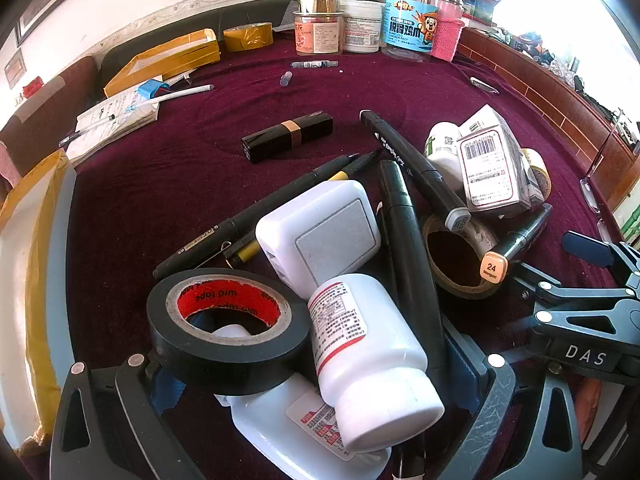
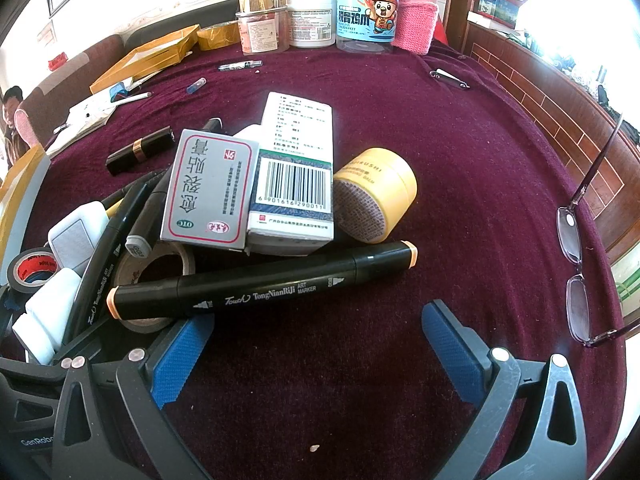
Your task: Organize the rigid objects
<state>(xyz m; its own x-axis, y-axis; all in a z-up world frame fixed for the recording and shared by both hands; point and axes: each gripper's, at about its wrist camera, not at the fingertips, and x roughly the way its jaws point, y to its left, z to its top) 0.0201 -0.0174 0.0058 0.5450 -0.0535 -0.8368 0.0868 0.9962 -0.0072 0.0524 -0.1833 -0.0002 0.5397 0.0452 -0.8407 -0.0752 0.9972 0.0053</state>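
Our right gripper point(image 2: 316, 354) has its blue pads spread wide with only the dark red cloth point(image 2: 460, 168) between them, and a black art marker point(image 2: 260, 290) with orange ends lies just past its tips. Our left gripper point(image 1: 320, 376) is wide too, with a white pill bottle point(image 1: 368, 364) and a black tape roll point(image 1: 228, 320) lying between its fingers, but we cannot tell if it squeezes them. Farther out, two medicine boxes point(image 2: 248, 192) lean together beside a small yellow jar point(image 2: 376, 196), and a black lipstick tube point(image 1: 288, 136) lies alone.

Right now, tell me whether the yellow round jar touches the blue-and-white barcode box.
Touching. The right wrist view shows the yellow round jar lying on its side, pressed against the barcode box's edge.
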